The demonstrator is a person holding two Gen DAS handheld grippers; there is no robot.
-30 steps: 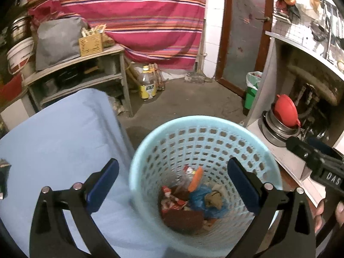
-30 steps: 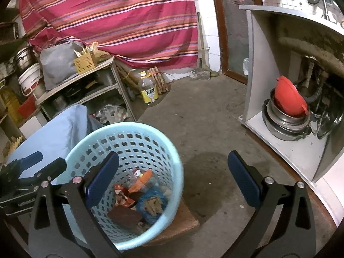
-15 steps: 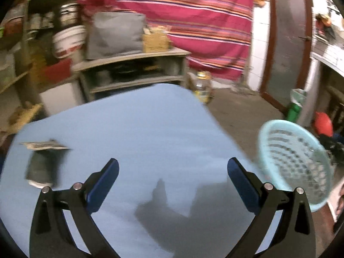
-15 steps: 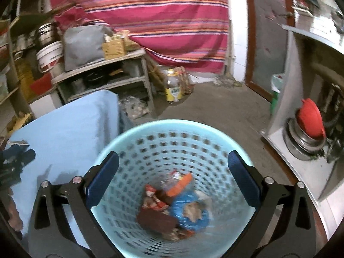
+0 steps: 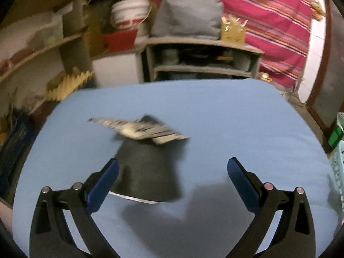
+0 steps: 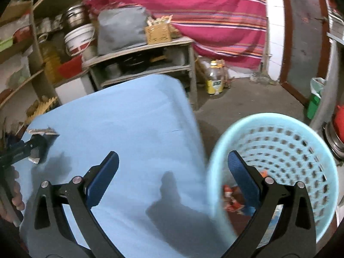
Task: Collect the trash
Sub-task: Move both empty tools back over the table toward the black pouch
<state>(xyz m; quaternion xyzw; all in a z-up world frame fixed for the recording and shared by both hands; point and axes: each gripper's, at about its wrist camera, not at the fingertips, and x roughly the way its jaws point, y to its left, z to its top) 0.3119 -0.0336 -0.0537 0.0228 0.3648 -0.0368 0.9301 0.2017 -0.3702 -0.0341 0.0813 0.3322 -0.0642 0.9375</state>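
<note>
A dark flat wrapper with a silvery torn top (image 5: 148, 161) lies on the blue table (image 5: 236, 116). My left gripper (image 5: 172, 176) is open and empty, just in front of the wrapper, with its left finger beside the wrapper's near edge. In the right wrist view the wrapper (image 6: 42, 134) shows at the far left with the left gripper's finger over it. My right gripper (image 6: 172, 176) is open and empty above the table's right edge. The light blue trash basket (image 6: 283, 150) stands on the floor to the right and holds several wrappers (image 6: 233, 197).
A grey shelf unit (image 6: 150, 62) with a grey bag and a small woven box stands behind the table. A yellow-labelled bottle (image 6: 214, 81) stands on the floor near a striped red cloth. Metal pots and a red funnel sit at the far right.
My left gripper has swung from over the basket to the left, across the table, to the dark wrapper. My right gripper has swung left from the basket to the table's edge.
</note>
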